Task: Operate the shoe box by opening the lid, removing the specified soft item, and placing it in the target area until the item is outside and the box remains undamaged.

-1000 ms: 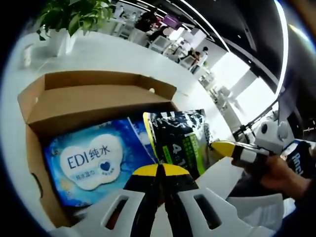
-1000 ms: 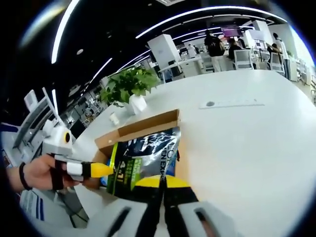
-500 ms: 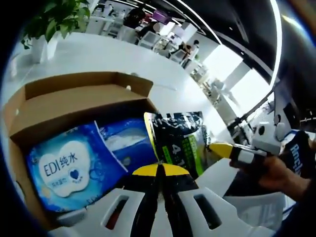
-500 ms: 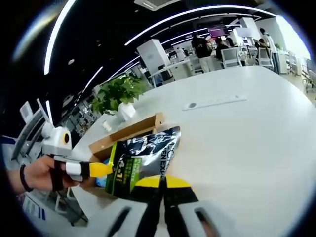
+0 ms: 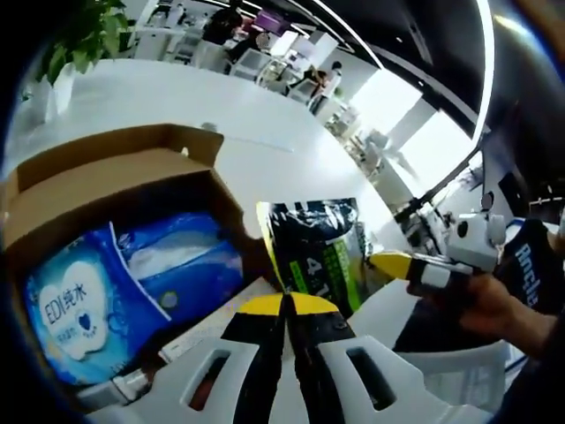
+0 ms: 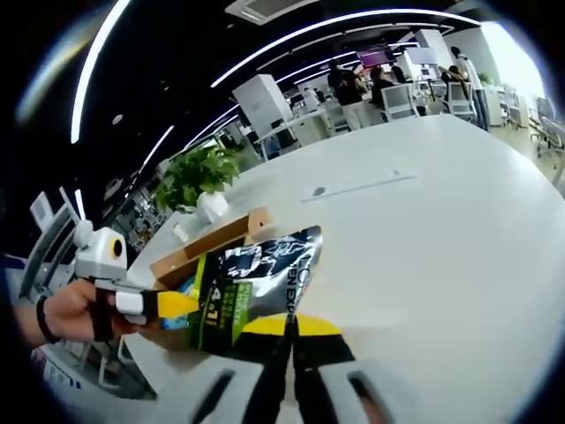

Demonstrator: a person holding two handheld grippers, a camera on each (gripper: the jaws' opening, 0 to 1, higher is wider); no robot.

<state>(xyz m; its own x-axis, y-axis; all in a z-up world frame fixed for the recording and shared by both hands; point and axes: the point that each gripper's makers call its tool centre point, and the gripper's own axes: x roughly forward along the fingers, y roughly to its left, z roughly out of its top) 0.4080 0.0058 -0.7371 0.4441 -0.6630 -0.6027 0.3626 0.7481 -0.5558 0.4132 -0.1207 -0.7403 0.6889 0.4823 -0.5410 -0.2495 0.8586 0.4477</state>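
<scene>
The open cardboard shoe box point(image 5: 106, 181) lies on the white table, its flap folded back. Inside it are a blue EDI wipes pack point(image 5: 66, 309) and a second blue pack point(image 5: 185, 265). A dark soft pouch with a green label point(image 5: 318, 247) hangs outside the box, to its right. My left gripper point(image 5: 287, 305) is shut on the pouch's lower edge. My right gripper point(image 5: 393, 263) pinches the pouch's side. In the right gripper view the pouch point(image 6: 252, 287) rises from my shut right gripper point(image 6: 287, 325), the left gripper point(image 6: 177, 303) holds its left edge, and the box point(image 6: 207, 247) lies behind.
A potted plant point(image 6: 199, 172) stands past the box on the table point(image 6: 441, 230). A flat white strip point(image 6: 357, 185) lies on the table further out. Desks, chairs and people point(image 6: 353, 84) are at the back. A hand point(image 5: 481, 305) holds the right gripper.
Both grippers have carried the pouch away from the box and out over the table. The box now sits further off behind and to the side of the pouch.
</scene>
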